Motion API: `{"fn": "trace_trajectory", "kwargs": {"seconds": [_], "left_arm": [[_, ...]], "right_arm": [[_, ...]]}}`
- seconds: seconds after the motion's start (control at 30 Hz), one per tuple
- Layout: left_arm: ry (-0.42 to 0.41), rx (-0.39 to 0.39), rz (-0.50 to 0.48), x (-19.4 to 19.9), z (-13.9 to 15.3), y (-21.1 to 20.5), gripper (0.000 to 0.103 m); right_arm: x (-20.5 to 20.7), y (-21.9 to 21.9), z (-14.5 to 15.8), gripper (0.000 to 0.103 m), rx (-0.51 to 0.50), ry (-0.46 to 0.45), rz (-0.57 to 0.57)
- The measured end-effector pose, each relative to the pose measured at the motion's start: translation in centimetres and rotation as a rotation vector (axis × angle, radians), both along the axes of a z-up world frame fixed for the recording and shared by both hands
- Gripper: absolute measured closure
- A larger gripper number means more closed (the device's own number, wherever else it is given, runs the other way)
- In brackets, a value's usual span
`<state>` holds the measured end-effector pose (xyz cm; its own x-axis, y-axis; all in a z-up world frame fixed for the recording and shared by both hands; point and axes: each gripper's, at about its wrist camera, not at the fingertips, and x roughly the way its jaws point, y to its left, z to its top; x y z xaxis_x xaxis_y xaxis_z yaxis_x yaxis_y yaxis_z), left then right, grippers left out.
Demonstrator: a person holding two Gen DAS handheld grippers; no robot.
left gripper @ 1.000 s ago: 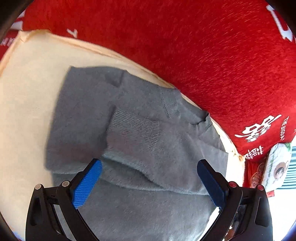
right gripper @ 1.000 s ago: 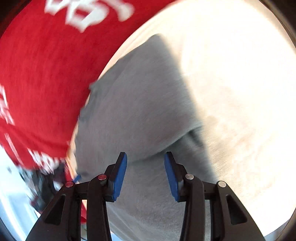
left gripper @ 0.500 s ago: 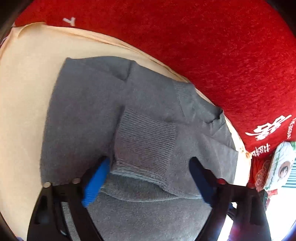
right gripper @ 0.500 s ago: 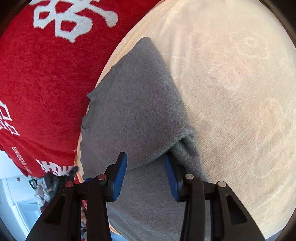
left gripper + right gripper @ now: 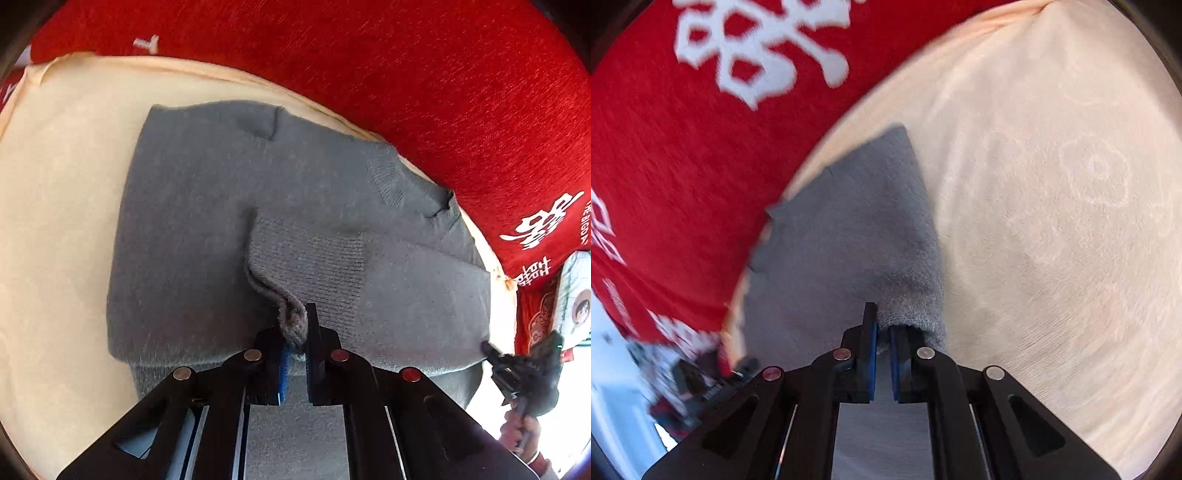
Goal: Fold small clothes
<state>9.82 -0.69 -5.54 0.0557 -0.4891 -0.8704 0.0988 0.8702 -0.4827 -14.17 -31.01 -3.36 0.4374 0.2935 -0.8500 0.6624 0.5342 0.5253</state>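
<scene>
A small grey knit sweater (image 5: 192, 258) lies on a cream cloth (image 5: 55, 221), its sleeves folded across the body. My left gripper (image 5: 295, 332) is shut on a bunched fold of the sweater near its ribbed cuff (image 5: 317, 266). My right gripper (image 5: 882, 332) is shut on the sweater's edge (image 5: 908, 306); the sweater (image 5: 842, 229) stretches away from it. The right gripper also shows in the left wrist view (image 5: 517, 365), at the sweater's right corner.
A red blanket with white lettering (image 5: 424, 92) borders the cream cloth at the back; it also shows in the right wrist view (image 5: 683, 129). The cream cloth (image 5: 1052, 184) spreads to the right of the sweater. A printed bag (image 5: 576, 295) lies at the far right.
Both grippers have gone from open to shut on the sweater. The left one closed on the fold by the cuff, the right one on the sweater's edge.
</scene>
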Motion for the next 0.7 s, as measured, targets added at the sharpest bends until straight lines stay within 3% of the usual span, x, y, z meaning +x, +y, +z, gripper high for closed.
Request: {"fn": "trace_trajectory", "kwargs": {"seconds": [0.07, 0.13, 0.17, 0.2, 0.33, 0.5, 0.7], "left_arm": [[-0.013, 0.03, 0.02, -0.1, 0.5, 0.5, 0.094], [-0.054, 0.131, 0.024, -0.1, 1.5, 1.4, 0.075], [-0.078, 0.188, 0.027, -0.1, 2.0, 1.8, 0.055], [-0.109, 0.228, 0.033, -0.2, 2.7, 2.3, 0.043], [-0.16, 0.254, 0.022, -0.4, 5.1, 3.6, 0.043], [-0.183, 0.157, -0.031, -0.3, 6.6, 1.4, 0.043], [-0.147, 0.056, -0.148, -0.6, 4.5, -5.7, 0.043]], "right_arm": [[-0.3, -0.2, -0.6, 0.096, 0.027, -0.02, -0.018], [-0.5, -0.3, -0.4, 0.094, 0.041, -0.023, -0.024], [-0.7, -0.3, -0.2, 0.092, 0.041, -0.014, -0.022], [-0.9, -0.3, 0.1, 0.09, 0.035, 0.001, -0.014], [-0.9, 1.2, 1.8, 0.075, -0.037, 0.034, 0.051], [-0.9, 0.3, 3.7, 0.065, -0.16, 0.04, 0.036], [1.2, -3.2, 0.3, 0.065, -0.063, 0.04, 0.006]]}}
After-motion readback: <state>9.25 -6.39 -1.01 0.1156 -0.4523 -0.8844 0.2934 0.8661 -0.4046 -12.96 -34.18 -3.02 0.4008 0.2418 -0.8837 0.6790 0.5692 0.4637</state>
